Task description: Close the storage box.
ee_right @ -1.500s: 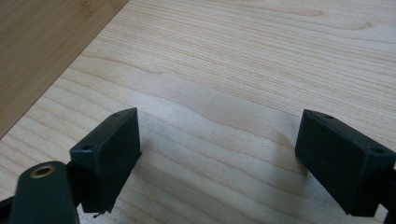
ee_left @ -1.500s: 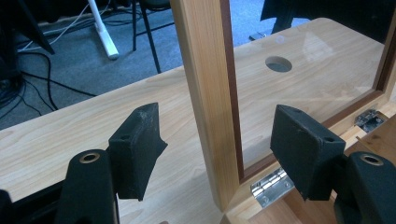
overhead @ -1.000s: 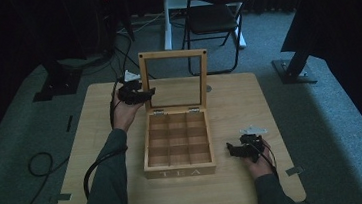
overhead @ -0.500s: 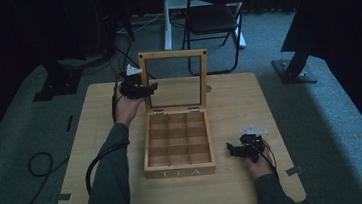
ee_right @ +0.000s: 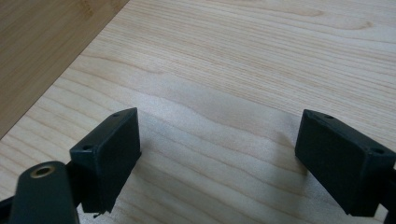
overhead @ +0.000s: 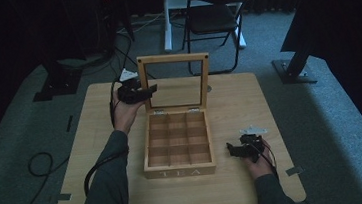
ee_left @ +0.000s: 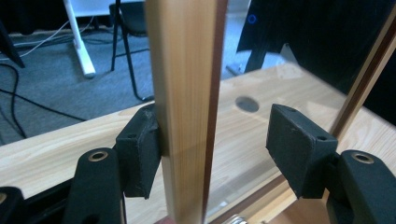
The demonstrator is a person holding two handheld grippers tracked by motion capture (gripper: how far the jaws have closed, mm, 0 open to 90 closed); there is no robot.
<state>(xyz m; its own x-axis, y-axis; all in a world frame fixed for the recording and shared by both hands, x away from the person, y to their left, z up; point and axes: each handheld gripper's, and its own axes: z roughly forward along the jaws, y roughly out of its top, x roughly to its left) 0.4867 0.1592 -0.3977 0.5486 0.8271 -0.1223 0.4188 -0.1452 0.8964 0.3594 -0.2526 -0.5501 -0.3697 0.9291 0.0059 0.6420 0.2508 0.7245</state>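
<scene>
Left gripper (overhead: pixel 150 89) has moved in onto the upright lid (overhead: pixel 174 81) left frame, jaws apart straddling it, likely about to close the tea box (overhead: pixel 178 147); right gripper (overhead: pixel 234 150) idle at lower right, jaws apart.

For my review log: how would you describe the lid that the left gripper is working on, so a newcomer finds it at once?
Start at the light wooden table and find the wooden tea box at its middle, marked TEA on its front. The lid stands upright at the box's far edge. Unlike the divided tray below, it is a wooden frame around a clear pane, and the left gripper straddles its left side rail.
</scene>
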